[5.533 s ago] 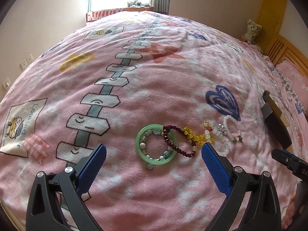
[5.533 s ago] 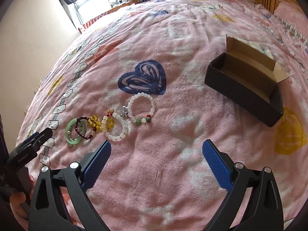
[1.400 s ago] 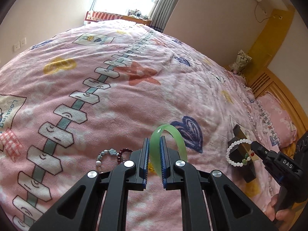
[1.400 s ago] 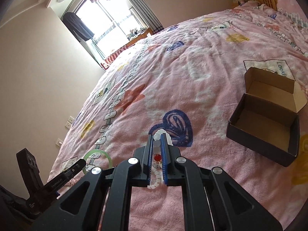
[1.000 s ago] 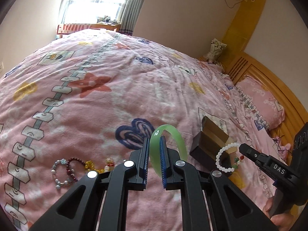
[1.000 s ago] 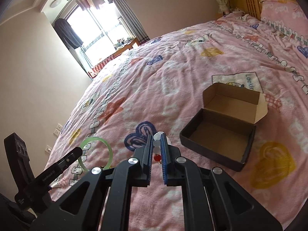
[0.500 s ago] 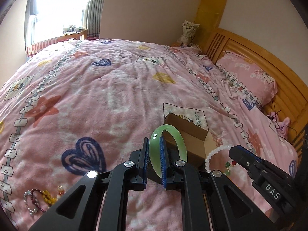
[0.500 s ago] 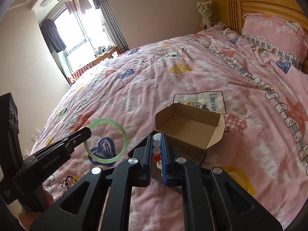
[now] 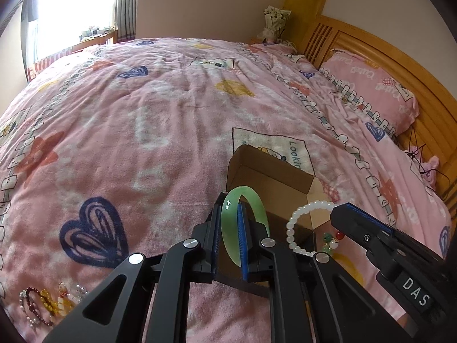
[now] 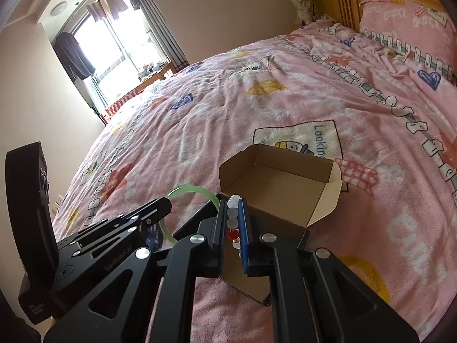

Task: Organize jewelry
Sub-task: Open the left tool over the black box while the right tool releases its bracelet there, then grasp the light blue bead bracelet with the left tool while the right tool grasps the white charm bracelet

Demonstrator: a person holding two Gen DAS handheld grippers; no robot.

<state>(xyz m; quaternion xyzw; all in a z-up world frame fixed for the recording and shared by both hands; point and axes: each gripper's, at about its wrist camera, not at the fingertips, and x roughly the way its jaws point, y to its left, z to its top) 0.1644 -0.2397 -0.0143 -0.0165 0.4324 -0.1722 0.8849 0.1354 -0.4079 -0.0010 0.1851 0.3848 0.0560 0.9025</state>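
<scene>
Both tongs are clamped on jewelry at the near edge of the open cardboard box [image 10: 282, 183]; the left tongs [image 9: 230, 240] pinch the green bangle [image 9: 228, 228] on its rim, nearly closed, so the ring stands on edge with its upper arc reaching toward the box; the right tongs [image 10: 232, 228] are fully closed on the white bead bracelet [image 10: 232, 214], whose loop in the left wrist view hangs just beside the bangle, with small red and green beads at its low end. The box lies straight ahead of and below both tips, its long axis running roughly away from the tongs and toward the right, its lid flap standing at the far side; the right tongs look slightly nearer to its opening, the bracelet already over the near wall, while the bangle sits at the near left corner; I judge that a short push forward and down would bring either piece inside. Nothing shows in the part of the box's inside that is in view. A pink patterned bedspread [image 9: 160, 120] carries everything, soft and rumpled; remaining bead bracelets [image 9: 45, 303] lie well back at the left. A wooden headboard [image 9: 400, 68], a pink pillow [image 9: 371, 85] and a bright window [image 10: 114, 45] frame the room.
</scene>
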